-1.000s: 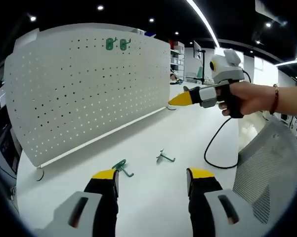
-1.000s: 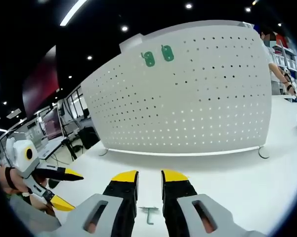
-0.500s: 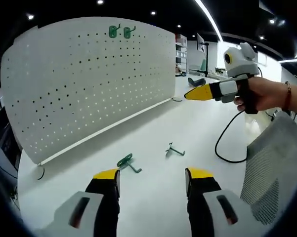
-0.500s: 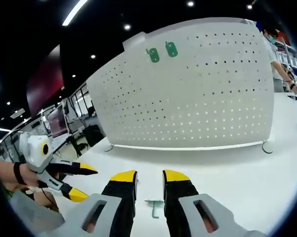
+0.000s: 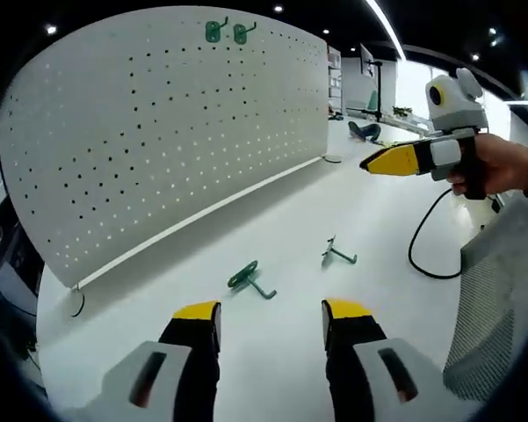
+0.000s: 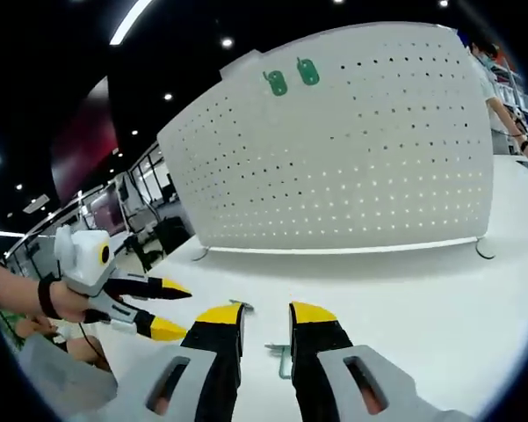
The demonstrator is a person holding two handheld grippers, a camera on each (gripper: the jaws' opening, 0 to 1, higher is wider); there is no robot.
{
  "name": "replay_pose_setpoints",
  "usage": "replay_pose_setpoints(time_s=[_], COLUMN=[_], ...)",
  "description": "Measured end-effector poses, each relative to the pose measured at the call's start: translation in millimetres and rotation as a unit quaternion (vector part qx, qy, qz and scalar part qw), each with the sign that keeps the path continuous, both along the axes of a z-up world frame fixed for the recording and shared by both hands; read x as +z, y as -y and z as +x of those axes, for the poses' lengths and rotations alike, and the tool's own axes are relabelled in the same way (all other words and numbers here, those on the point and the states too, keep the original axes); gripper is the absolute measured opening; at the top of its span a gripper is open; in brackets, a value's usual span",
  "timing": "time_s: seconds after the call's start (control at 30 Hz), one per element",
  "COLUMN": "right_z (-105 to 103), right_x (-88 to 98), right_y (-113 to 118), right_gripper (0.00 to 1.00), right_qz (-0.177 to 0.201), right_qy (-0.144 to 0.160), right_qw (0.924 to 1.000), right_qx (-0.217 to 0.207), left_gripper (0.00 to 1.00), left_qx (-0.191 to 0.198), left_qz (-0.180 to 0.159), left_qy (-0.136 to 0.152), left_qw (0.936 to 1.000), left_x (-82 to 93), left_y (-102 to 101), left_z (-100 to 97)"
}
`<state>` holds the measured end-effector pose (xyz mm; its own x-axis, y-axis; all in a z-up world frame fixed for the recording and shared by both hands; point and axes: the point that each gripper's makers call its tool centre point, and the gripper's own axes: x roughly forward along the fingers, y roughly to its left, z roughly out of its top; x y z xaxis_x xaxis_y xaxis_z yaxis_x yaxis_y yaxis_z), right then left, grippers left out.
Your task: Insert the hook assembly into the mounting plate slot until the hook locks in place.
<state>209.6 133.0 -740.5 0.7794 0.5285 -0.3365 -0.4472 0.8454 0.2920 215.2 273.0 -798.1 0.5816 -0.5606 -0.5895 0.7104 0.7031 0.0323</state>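
A white pegboard stands on the white table, with two green hooks mounted near its top edge. Two more green hooks lie loose on the table: one just ahead of my left gripper, the other further right. My left gripper is open and holds nothing. A hand holds my right gripper in the air at the right. In the right gripper view, my right gripper has a narrow gap between its jaws, and a loose hook lies on the table beyond it. The left gripper shows spread at the left.
A black cable loops on the table at the right, beside a grey mesh chair back. The pegboard rests on small feet. A person stands behind its right end. Desks and shelves fill the background.
Both views have shifted as the hands moved. The loose hooks lie where they were. The two grippers have come nearer each other. Neither has taken hold of anything.
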Motion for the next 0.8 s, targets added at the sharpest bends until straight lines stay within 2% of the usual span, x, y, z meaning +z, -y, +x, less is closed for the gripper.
replay_pose_setpoints(time_s=[0.13,0.2,0.27,0.4,0.6,0.8], right_z=[-2.9,-5.6,-5.2,-6.1,-12.5,-17.1], right_x=[-3.8,-7.1,-8.6,-9.0,-17.9,-23.8], right_y=[-3.9,-8.9,-8.3,-11.2,-19.6,-20.7], right_gripper=[0.19,0.2,0.21,0.23,0.23,0.23], right_qz=[0.0,-0.014,-0.018,-0.011,-0.016,-0.013], right_qy=[-0.004,-0.003,-0.005,-0.007,-0.016,-0.025], right_qw=[1.0,0.9996,0.9996,0.9996,0.999,0.9989], right_qx=[0.007,0.024,0.021,0.024,0.038,0.037], left_gripper=[0.47,0.47,0.47,0.46,0.43,0.42], left_qx=[-0.001,-0.001,-0.003,-0.007,0.001,-0.012], left_qz=[0.006,0.005,0.007,0.014,0.007,0.025], left_qy=[-0.003,-0.006,-0.008,-0.016,-0.021,-0.016], left_qw=[1.0,1.0,0.9999,0.9998,0.9998,0.9995], left_x=[-5.2,-7.1,-9.2,-16.8,-16.7,-17.3], left_y=[1.5,3.0,4.9,6.0,8.7,12.4], left_z=[6.1,8.3,9.0,12.7,22.8,33.2])
